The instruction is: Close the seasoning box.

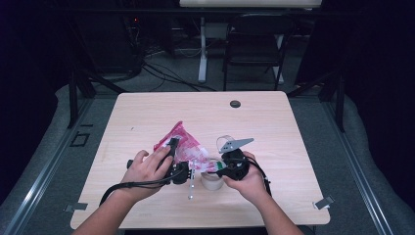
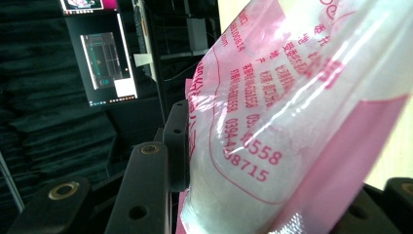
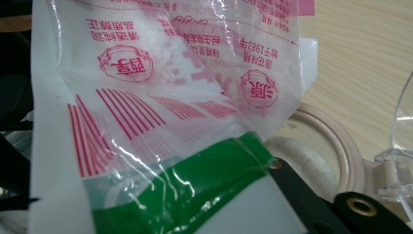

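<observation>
Between both grippers hangs the pink printed bag (image 1: 182, 143): the left gripper (image 1: 172, 147) clamps its bulging body, the right gripper (image 1: 219, 169) pinches its green-edged corner. Just below that corner sits a beige container (image 3: 336, 146), seemingly holding white powder, beside its clear lid (image 3: 404, 122). Below the left gripper lies a metal spoon (image 1: 193, 183).

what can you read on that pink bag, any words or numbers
Pink bag, left gripper view:
"0394" with further digits ending "558", partly creased
"98715", its first digit doubtful
Other pink characters there: too tilted to read.

Same bag, right gripper view:
"1983" inside an upside-down printed line
Two round seals and the remaining characters: upside down, not readable for sure.
</observation>
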Motion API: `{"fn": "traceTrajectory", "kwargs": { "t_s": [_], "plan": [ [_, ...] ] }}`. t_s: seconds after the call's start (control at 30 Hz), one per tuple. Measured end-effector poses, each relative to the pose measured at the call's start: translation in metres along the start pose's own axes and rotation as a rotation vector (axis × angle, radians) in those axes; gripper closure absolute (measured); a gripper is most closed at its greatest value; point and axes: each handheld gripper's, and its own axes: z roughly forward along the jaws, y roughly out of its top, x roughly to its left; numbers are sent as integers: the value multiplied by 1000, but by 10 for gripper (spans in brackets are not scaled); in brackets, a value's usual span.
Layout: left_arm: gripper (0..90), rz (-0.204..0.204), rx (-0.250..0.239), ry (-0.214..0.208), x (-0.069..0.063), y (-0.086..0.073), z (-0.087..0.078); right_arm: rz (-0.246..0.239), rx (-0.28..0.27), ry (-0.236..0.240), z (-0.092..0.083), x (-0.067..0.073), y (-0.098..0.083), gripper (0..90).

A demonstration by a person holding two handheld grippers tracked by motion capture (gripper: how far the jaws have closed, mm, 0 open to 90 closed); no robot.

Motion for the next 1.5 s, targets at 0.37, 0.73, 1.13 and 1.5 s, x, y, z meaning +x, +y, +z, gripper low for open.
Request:
{"fn": "traceTrajectory", "kwargs": {
  "t_s": [0.37,0.73,1.13,1.5],
  "plan": [
    [720,-64,11,-45,-7,-5,3,3,-17,-3,-1,1,0,900],
    [747,-147,3,-90,-14,-10,6,9,-39,-1,-4,1,1,900],
    [762,-252,-10,-132,-21,-14,8,-2,-71,-8,-7,4,3,900],
    [775,-341,-21,-181,-26,-17,12,0,-82,-15,-7,6,4,900]
  ]
}}
